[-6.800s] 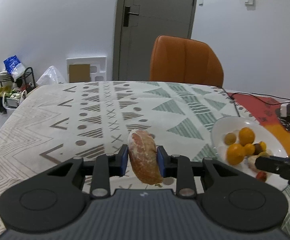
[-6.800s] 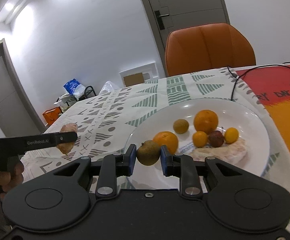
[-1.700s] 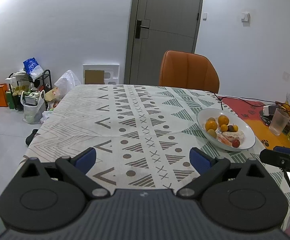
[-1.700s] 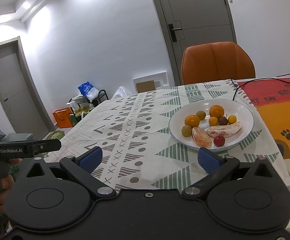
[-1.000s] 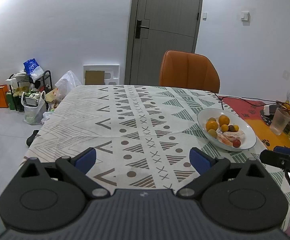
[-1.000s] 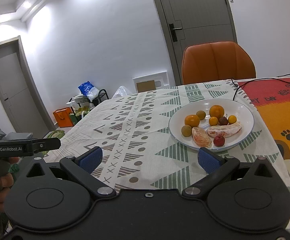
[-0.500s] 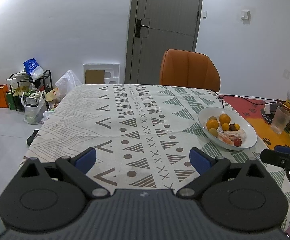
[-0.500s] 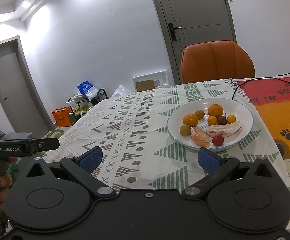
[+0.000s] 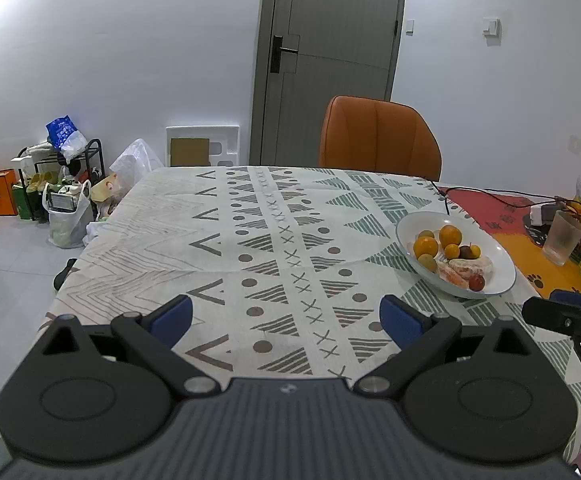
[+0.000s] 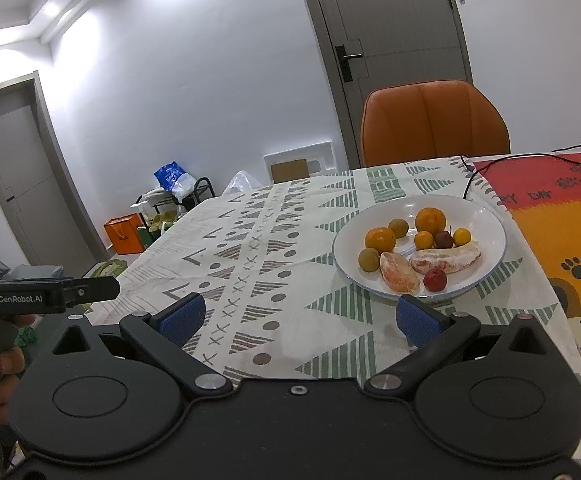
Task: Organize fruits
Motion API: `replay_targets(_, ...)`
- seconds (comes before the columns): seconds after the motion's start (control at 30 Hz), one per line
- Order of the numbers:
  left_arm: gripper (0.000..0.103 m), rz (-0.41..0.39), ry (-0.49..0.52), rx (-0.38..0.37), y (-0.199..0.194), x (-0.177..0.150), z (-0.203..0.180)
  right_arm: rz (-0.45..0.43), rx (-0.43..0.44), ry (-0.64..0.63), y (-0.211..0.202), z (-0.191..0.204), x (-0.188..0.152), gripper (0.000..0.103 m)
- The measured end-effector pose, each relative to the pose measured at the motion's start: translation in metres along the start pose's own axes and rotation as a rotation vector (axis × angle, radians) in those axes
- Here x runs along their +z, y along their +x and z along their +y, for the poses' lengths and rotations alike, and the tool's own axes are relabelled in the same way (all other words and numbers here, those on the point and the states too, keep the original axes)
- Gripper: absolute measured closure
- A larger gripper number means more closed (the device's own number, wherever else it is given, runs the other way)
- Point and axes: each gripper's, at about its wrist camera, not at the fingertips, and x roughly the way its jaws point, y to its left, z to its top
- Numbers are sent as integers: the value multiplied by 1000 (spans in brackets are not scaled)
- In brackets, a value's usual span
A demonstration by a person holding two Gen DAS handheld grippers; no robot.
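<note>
A white plate (image 9: 498, 280) (image 10: 486, 220) on the patterned tablecloth holds the fruit: two oranges (image 10: 380, 239), small yellow and green-brown round fruits, a dark plum, a red cherry-like fruit (image 10: 435, 279) and two peeled citrus pieces (image 10: 397, 273). My left gripper (image 9: 286, 319) stands wide open and empty over the near table edge, left of the plate. Just in front of the plate, my right gripper (image 10: 297, 317) is also wide open and empty. Each gripper shows at the edge of the other's view.
An orange chair (image 9: 378, 140) stands at the table's far side before a grey door. A glass (image 9: 563, 237), cables and a charger lie on the red-orange mat (image 10: 550, 216) at the right. Bags and a rack (image 9: 62, 184) crowd the floor at the left.
Since 6.8 s ago both grippers let go of their fruit, a citrus piece and a green-brown fruit, now on the plate, and drew back. Over the last second they barely shifted.
</note>
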Motion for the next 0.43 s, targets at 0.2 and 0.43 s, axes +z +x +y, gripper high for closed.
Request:
replay_targets(0.2,4,12,4,3,4,-3,-2,7,-3,8,3,-3,-4,0)
replay_targets(0.43,4,23,12,-6,6,-2,-3,18,-16,21,8,-7,-7,0)
